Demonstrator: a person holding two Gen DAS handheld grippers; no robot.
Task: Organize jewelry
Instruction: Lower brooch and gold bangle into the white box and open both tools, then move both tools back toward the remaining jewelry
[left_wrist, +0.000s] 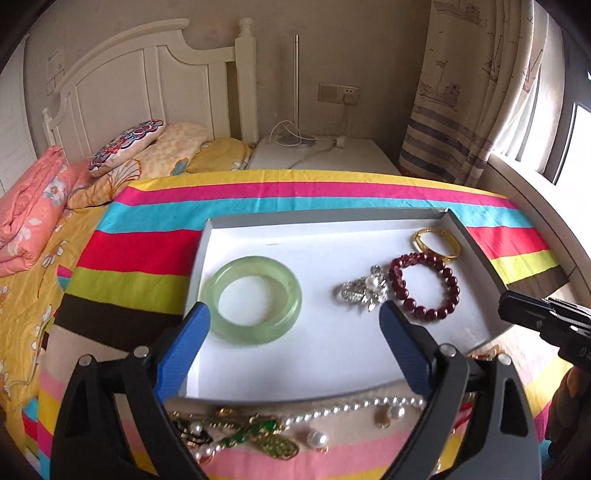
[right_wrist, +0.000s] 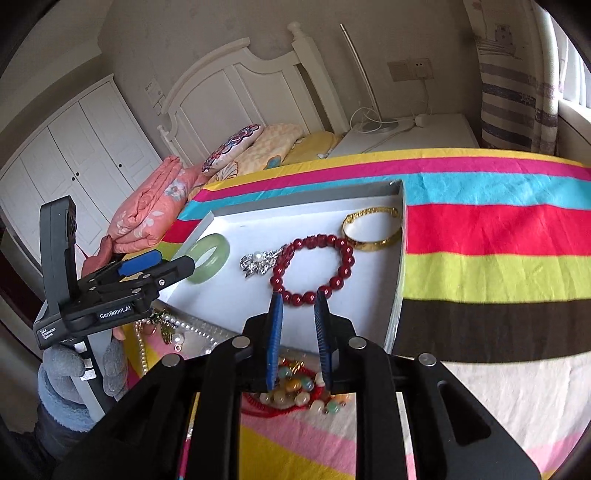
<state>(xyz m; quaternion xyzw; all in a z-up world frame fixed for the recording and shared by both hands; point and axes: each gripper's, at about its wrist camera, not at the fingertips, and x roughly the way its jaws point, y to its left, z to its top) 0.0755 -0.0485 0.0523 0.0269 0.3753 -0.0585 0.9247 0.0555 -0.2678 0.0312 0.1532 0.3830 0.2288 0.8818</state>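
The left tongs (left_wrist: 293, 314) hung wide open over the tray (left_wrist: 476, 247), near the jade bangle (left_wrist: 255, 299). The right tongs (right_wrist: 298, 297) stood slightly parted, empty, by the red bracelet (right_wrist: 314, 267).

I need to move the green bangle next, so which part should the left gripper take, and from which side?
Take the near rim of the green bangle from above. It lies flat in the white tray, so one finger drops into its open centre and one outside. The left gripper is already open, probably wide enough.
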